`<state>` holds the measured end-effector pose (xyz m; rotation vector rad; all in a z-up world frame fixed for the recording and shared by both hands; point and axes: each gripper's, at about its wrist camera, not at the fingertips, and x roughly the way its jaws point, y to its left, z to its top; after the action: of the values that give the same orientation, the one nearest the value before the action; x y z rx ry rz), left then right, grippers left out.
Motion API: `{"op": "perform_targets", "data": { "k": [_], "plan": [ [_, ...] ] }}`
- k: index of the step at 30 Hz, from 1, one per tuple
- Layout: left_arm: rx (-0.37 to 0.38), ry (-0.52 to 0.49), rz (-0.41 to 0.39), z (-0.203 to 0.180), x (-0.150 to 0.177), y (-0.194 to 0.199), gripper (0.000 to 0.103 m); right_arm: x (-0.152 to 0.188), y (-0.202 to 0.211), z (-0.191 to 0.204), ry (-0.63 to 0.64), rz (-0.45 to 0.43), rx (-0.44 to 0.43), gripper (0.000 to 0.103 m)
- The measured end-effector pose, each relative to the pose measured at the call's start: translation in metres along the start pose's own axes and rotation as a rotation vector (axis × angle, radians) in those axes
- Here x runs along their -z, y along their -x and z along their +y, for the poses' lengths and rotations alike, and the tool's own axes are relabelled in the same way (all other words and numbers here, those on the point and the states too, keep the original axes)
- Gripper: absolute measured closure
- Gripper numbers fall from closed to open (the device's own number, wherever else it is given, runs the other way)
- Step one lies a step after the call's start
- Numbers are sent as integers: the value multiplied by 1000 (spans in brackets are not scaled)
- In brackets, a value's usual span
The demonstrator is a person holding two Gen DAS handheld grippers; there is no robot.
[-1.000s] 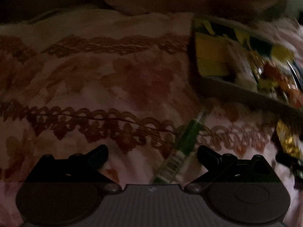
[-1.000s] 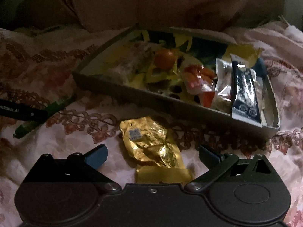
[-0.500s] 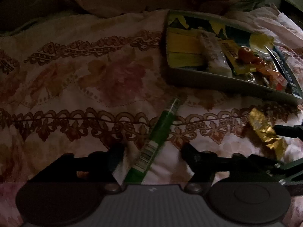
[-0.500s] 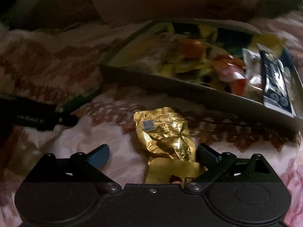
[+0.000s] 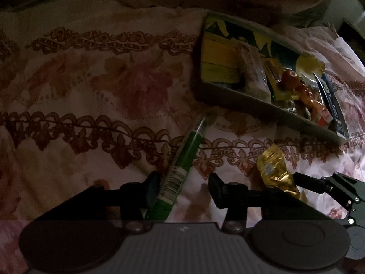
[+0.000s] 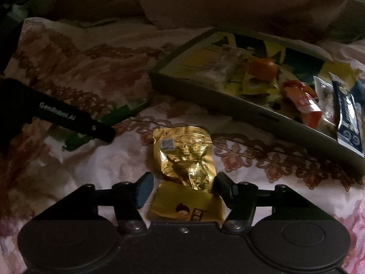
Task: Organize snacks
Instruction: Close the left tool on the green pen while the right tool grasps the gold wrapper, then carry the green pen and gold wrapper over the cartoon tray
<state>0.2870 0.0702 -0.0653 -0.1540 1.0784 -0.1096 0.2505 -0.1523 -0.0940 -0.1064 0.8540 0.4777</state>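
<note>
Nearest the left wrist camera, the left gripper is low over the floral bedspread with its jaws parted and not clamped. Between them lies the near end of a green stick packet, its barcode label close against the left finger while the right finger stands apart from it. The packet runs diagonally away across a brown scroll border of the fabric, its far tip ending just short of the tray. In the right wrist view, the right gripper is likewise spread, straddling a crumpled gold snack pouch that lies flat on the bedspread. The pouch's right edge sits against the right finger, and there is a gap between the pouch and the left finger, so nothing is pinched. From the left camera the same gold pouch shows at the right, with the right gripper's black finger beside it. Farther back, the shallow grey tray sits tilted on the bed, holding a mix of snacks: yellow wrappers, an orange round piece, a red-orange sachet and a dark blue packet leaning over its right end. Beyond the tray a large pinkish pillow fills the dim background.
</note>
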Motion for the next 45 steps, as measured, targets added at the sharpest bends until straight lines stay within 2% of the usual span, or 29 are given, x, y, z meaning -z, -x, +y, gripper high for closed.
{"op": "perform_targets", "data": {
  "k": [6,9,13,17,23,27,31,38,45],
  "plan": [
    [-76,-157,-5,-18,4,-10,52,3,-1,-1,-1,-7,-4,41],
    [-71,-142,-3,-17,4,-9,56,3,-1,-2,-8,-9,-7,40],
    [-58,-96,1,-12,2,-4,71,3,-1,-2,-15,-11,-10,39],
    [-70,-123,2,-17,5,-1,80,3,-1,0,-10,-10,-5,40],
    [-50,-167,9,-26,10,4,80,3,-1,1,-8,-5,-1,41],
    [18,-156,29,-26,11,5,80,3,-1,1,-2,-4,-2,41],
    [0,-205,23,-33,14,0,79,3,-2,1,-1,-2,-1,41],
    [14,-162,18,-30,13,-5,79,4,-2,2,2,-2,5,40],
    [-7,-178,-6,-32,15,-7,77,4,0,4,4,8,47,42]
  ]
}}
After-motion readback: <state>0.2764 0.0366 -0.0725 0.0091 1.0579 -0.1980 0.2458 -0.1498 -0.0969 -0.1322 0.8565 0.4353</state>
